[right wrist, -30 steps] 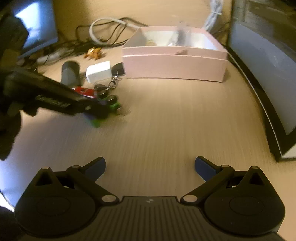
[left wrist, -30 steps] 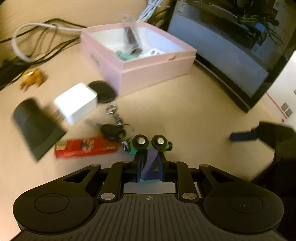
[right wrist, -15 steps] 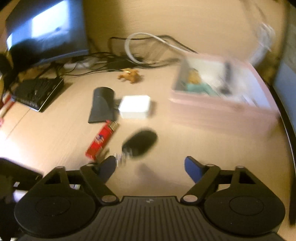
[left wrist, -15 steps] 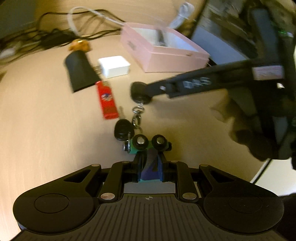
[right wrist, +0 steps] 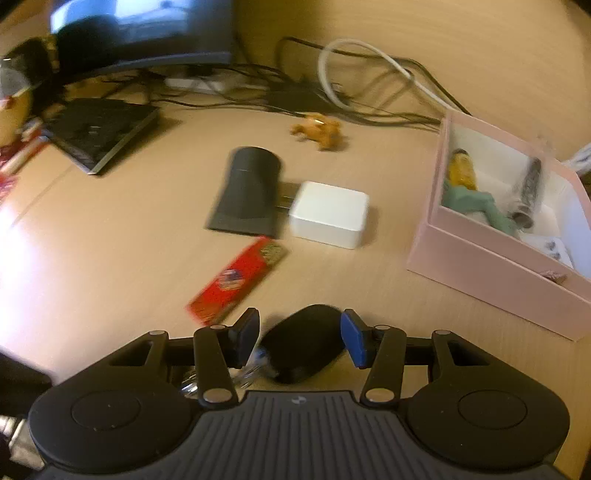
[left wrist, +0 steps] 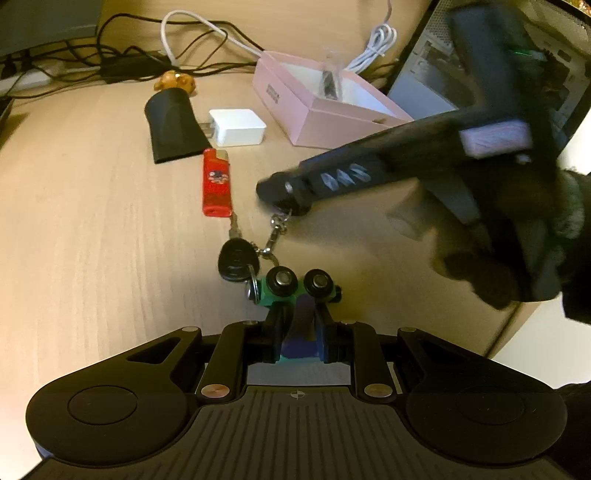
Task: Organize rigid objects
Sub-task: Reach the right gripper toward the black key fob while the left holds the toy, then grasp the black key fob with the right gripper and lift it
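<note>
While the left claw [left wrist: 298, 328] is clamped tight on a small green and purple toy car [left wrist: 295, 295], with two black wheels poking up past the finger ends, the right claw [right wrist: 298, 334] stands partly open around a black oval fob [right wrist: 301, 341]. The fob sits in the gap between the blue pads [right wrist: 351, 338]; the blur makes it hard to say whether either pad is touching it yet.

From the left camera, the right claw reaches in from the right side, its tip down over the fob end of a short chain [left wrist: 275, 234]. That chain runs back to a black car key [left wrist: 236, 259] lying on the wooden desk [left wrist: 92, 240], just beside the toy car, with a key ring touching the car's green side.

Beyond the keys lies a red lighter [left wrist: 216, 182], then a white charger block [left wrist: 238, 126] with its prongs toward a black wedge-shaped piece [left wrist: 171, 127]. A small orange animal figure [left wrist: 175, 81] stands behind that, near a tangle of cables [left wrist: 129, 62].

The pink box [right wrist: 498, 243] sits open to the right of the loose things, well apart from the claws. Inside it are a yellow and green figure [right wrist: 467, 186] and a dark tube in clear wrap [right wrist: 526, 192]. A flat black device [right wrist: 99, 131] lies at the far left in the right camera, in front of a monitor [right wrist: 147, 33].
</note>
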`<control>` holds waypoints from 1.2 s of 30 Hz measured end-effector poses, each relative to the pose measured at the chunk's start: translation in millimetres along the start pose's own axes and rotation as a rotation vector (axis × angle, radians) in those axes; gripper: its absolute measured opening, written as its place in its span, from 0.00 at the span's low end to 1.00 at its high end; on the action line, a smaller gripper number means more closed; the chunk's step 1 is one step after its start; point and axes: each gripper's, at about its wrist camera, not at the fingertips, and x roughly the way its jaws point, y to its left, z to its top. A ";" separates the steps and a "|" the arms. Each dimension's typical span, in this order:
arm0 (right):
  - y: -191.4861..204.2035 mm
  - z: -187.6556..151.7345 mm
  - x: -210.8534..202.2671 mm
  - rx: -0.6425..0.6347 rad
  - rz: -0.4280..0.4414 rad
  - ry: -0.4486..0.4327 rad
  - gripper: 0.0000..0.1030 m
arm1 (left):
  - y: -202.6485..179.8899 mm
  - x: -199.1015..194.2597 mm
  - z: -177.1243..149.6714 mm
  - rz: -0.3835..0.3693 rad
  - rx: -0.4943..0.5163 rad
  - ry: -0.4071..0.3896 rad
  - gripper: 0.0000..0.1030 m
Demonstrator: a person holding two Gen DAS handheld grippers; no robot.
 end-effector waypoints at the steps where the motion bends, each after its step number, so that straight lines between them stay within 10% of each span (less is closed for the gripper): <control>1: 3.7 -1.6 -4.5 -0.035 0.038 0.013 0.51 | 0.0 0.1 -0.1 -0.002 0.000 0.000 0.21; 14: 12.7 3.6 -3.6 -0.135 0.075 0.042 0.52 | -13.3 10.9 3.5 -0.056 0.055 0.014 0.21; 36: -62.5 -49.3 -25.6 -0.049 -0.281 0.032 0.53 | 10.9 -1.2 5.6 0.009 0.005 0.022 0.20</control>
